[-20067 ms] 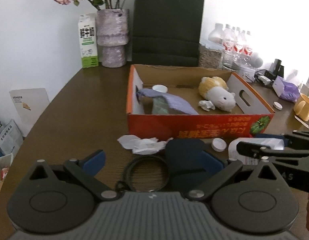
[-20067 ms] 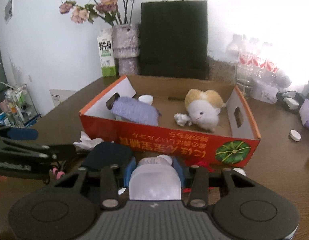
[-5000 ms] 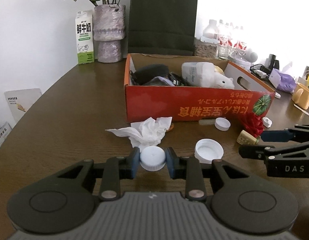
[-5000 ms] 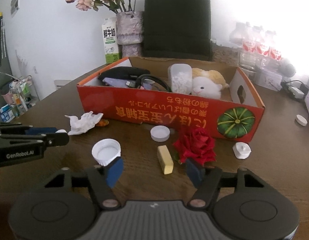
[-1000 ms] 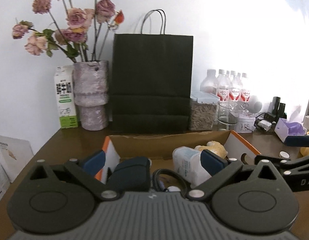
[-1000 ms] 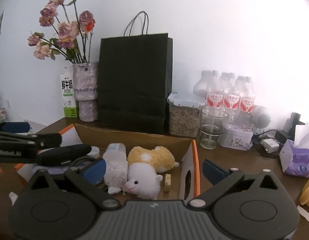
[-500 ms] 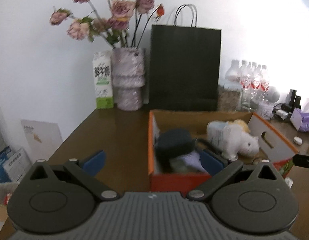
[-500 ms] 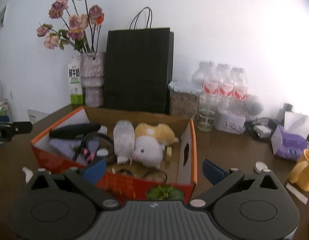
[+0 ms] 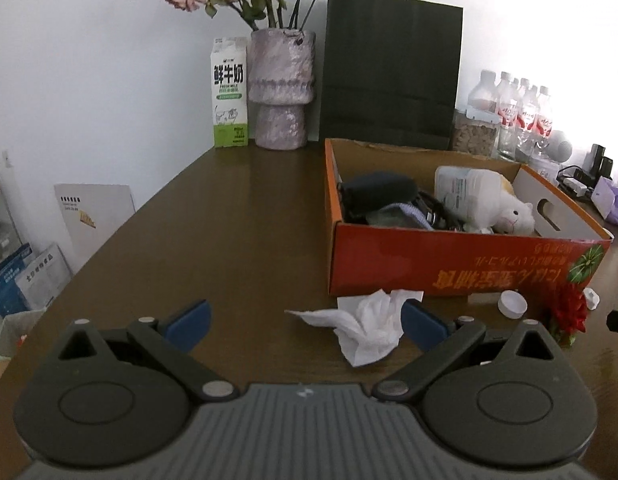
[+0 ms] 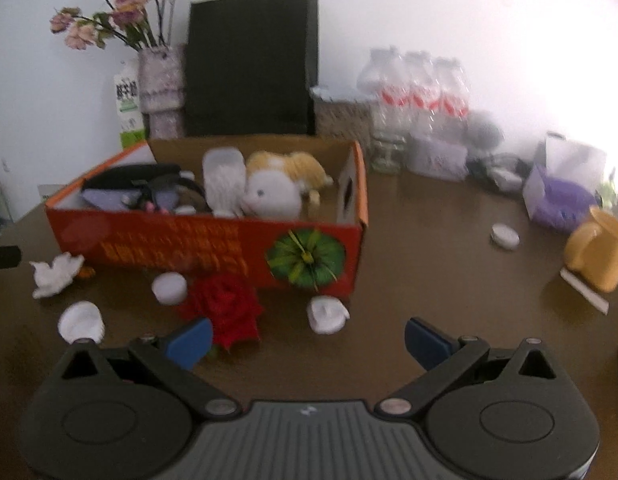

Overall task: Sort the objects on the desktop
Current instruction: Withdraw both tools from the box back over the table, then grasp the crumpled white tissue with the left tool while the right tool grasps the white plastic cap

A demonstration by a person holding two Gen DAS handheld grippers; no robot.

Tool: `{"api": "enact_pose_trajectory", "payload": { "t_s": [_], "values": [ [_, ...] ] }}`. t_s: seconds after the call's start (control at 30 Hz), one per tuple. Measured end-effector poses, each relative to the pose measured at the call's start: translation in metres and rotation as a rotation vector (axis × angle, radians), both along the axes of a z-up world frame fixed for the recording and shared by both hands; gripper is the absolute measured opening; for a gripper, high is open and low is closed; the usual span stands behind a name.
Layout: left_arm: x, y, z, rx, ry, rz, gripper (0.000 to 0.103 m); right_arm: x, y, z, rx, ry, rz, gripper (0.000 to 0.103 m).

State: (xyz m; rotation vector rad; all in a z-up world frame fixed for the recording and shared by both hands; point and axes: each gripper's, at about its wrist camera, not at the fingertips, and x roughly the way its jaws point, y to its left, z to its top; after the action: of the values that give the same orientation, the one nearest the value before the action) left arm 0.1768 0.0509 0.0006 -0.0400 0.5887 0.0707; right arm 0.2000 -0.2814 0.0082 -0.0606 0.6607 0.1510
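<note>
L gripper had its blue pads spread wide apart w/ nothing between them, above the brown table. A crumpled white tissue lay on the table at approx 1 o'clock from it, just in front of the right-hand pad.

The orange cardboard box sat at 1–2 o'clock, near the tissue. Inside: a dark case at the left end, a white plastic bottle on its side, and a white plush toy against it.

R gripper also stood wide apart and empty. A red fabric rose lay at its 11 o'clock, just beyond the left pad; touching or not, couldn't tell w/ the blur. A small white cap sat at 12 o'clock near the box's front corner. Two more white caps lay at 10–11 o'clock: one just beside the rose, one further left.

Behind the box: black paper bag, vase of dried roses, milk carton. Yellow mug at 2 o'clock of R gripper.
</note>
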Motion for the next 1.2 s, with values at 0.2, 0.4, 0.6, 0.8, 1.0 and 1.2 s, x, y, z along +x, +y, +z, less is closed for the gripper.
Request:
{"api": "enact_pose_trajectory", "payload": {
  "t_s": [0.2, 0.4, 0.6, 0.8, 1.0, 1.2],
  "values": [
    [0.013, -0.011, -0.009, -0.004, 0.021, -0.031, 0.103, 0.015, -0.012, -0.015, 0.01, 0.035, -0.045, 0.103],
    [0.03, -0.02, -0.017, 0.002, 0.037, -0.054, 0.102, 0.035, -0.012, -0.023, 0.004, 0.047, -0.054, 0.103],
    [0.037, -0.019, -0.024, -0.014, 0.071, -0.071, 0.089, 0.049, -0.015, -0.026, 0.022, 0.056, -0.045, 0.099],
    [0.042, -0.019, -0.032, -0.026, 0.104, -0.101, 0.073, 0.057, -0.016, -0.029, 0.03, 0.059, -0.032, 0.086],
    [0.04, -0.018, -0.033, -0.022, 0.088, -0.098, 0.052, 0.054, -0.011, -0.03, 0.024, 0.035, 0.0, 0.071],
    [0.038, -0.022, -0.033, 0.006, 0.082, -0.105, 0.039, 0.05, -0.008, -0.03, 0.022, 0.017, 0.014, 0.059]
  ]
}}
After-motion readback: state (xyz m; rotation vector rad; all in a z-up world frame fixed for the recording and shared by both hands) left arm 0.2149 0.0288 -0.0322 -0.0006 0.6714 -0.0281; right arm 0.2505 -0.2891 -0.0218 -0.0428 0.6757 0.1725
